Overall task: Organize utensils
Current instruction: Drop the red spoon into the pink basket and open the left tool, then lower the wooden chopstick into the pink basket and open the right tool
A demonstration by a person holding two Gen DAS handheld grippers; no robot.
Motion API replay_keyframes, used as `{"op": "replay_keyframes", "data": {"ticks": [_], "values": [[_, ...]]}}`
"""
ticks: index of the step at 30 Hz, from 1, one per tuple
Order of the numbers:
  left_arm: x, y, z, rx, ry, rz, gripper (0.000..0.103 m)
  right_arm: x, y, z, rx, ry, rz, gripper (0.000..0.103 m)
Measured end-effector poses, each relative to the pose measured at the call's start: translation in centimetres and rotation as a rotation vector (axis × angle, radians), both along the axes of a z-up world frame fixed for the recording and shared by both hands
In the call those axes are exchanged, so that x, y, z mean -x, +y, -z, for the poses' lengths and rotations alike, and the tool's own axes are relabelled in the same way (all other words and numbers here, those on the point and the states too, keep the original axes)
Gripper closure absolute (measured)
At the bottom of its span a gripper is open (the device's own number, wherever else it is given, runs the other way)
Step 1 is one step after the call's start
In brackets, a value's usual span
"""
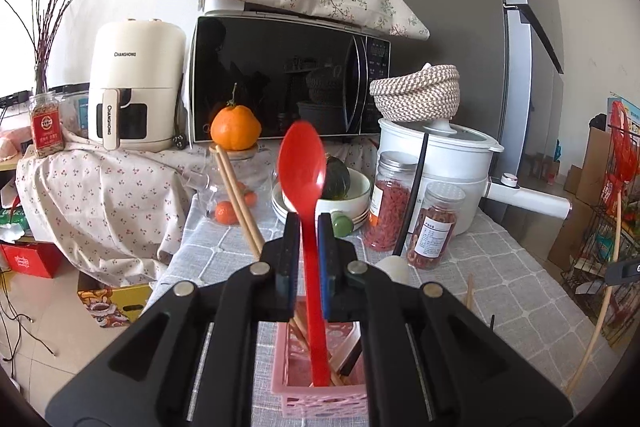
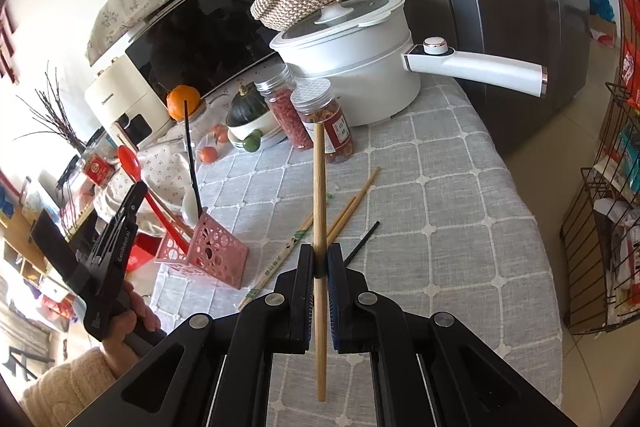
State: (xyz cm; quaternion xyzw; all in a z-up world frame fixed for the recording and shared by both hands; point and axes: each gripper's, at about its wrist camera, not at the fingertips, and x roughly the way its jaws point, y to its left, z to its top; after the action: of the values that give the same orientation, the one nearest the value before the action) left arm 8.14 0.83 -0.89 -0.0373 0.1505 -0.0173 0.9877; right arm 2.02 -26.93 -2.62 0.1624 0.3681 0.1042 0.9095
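My left gripper (image 1: pixel 309 223) is shut on a red spoon (image 1: pixel 303 163), bowl up, its handle end down inside the pink perforated utensil holder (image 1: pixel 320 397). The holder also holds wooden chopsticks (image 1: pixel 240 203) and a black-handled utensil (image 1: pixel 412 199). In the right wrist view the holder (image 2: pixel 212 251) stands at the table's left edge with the red spoon (image 2: pixel 132 159) and left gripper (image 2: pixel 138 193) over it. My right gripper (image 2: pixel 320 253) is shut on a single wooden chopstick (image 2: pixel 319 195), held upright above the table. More chopsticks (image 2: pixel 344 211) lie loose on the grey cloth, one black (image 2: pixel 362 241).
Behind stand two spice jars (image 2: pixel 320 123), a white electric pot (image 2: pixel 352 67) with a long handle, stacked bowls holding a green squash (image 2: pixel 248 115), oranges, a microwave (image 1: pixel 288 83) and an air fryer (image 1: pixel 136 87). A fridge (image 2: pixel 500 7) and a wire rack (image 2: pixel 600 227) stand right.
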Motion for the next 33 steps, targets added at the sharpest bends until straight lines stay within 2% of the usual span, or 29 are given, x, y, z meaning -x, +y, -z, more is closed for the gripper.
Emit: {"op": "replay_keyframes", "data": {"ticks": [4, 9, 13, 17, 20, 24, 33], "values": [[0.2, 0.5, -0.4, 0.035, 0.082, 0.021, 0.092, 0.5, 0.3, -1.0, -0.023, -0.025, 0.003, 0.097], [1.4, 1.0, -2.1, 0.062, 0.175, 0.034, 0.074, 1.4, 0.8, -3.0, -0.076, -0.084, -0.011, 0.097], [2.5, 1.7, -3.4, 0.092, 0.289, 0.016, 0.045, 1.3, 1.4, -4.3, -0.102, -0.119, 0.001, 0.097], [3.2, 2.2, -2.8, 0.086, 0.416, 0.013, 0.028, 0.7, 2.4, -5.6, -0.147, -0.145, 0.007, 0.097], [3.4, 3.2, -1.5, 0.093, 0.48, -0.001, 0.022, 0.3, 3.3, -6.6, -0.162, -0.185, 0.015, 0.097], [2.9, 4.3, 0.3, 0.074, 0.569, 0.018, 0.021, -0.7, 5.2, -7.5, -0.189, -0.225, 0.018, 0.097], [2.5, 4.5, 1.9, -0.043, 0.624, 0.077, 0.021, -2.3, 9.6, -8.4, -0.18, -0.37, 0.028, 0.097]]}}
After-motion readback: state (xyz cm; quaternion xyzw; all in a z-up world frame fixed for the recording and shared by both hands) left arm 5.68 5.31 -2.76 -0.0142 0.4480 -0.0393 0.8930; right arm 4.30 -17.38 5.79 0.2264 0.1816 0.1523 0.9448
